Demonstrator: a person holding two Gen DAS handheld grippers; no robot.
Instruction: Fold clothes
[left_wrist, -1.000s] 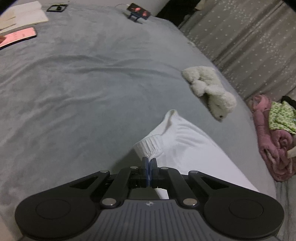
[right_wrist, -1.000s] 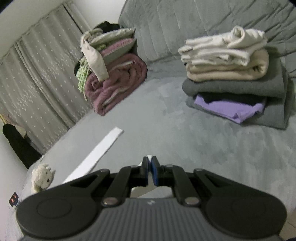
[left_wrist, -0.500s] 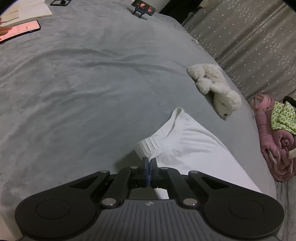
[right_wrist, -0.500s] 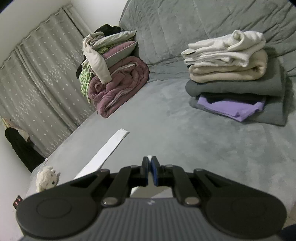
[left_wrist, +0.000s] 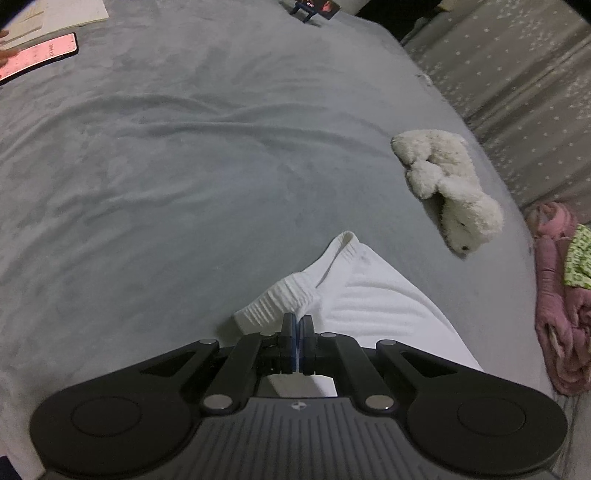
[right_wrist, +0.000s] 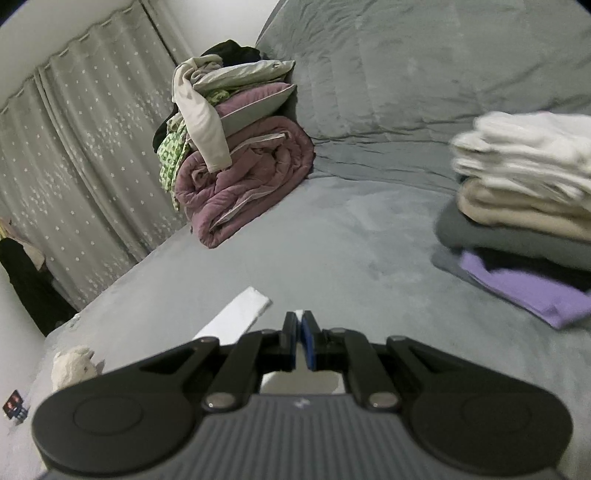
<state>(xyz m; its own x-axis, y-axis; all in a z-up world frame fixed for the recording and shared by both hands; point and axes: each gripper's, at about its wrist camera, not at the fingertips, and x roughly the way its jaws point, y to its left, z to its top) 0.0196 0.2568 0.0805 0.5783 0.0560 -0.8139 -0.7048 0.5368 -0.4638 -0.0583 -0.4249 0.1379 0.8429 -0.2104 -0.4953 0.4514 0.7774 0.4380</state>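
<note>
left gripper (left_wrist: 296, 325): jaws clamped on ribbed waistband of white knit garment (left_wrist: 369, 306), lower centre, lying on grey plush bedspread (left_wrist: 184, 166) | right gripper (right_wrist: 298, 332): pinched on white cloth edge | cream plush toy (left_wrist: 450, 188) right

White pants (left_wrist: 369, 295), elastic waist, on bed

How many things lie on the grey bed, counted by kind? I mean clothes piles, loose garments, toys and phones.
Clothes piles: 2, the folded stack and the heap on the pink quilt
Loose garments: 1, the white garment
Toys: 1, the plush toy
Phones: 2, the pink phone and the phone on a stand
Total: 6
</note>
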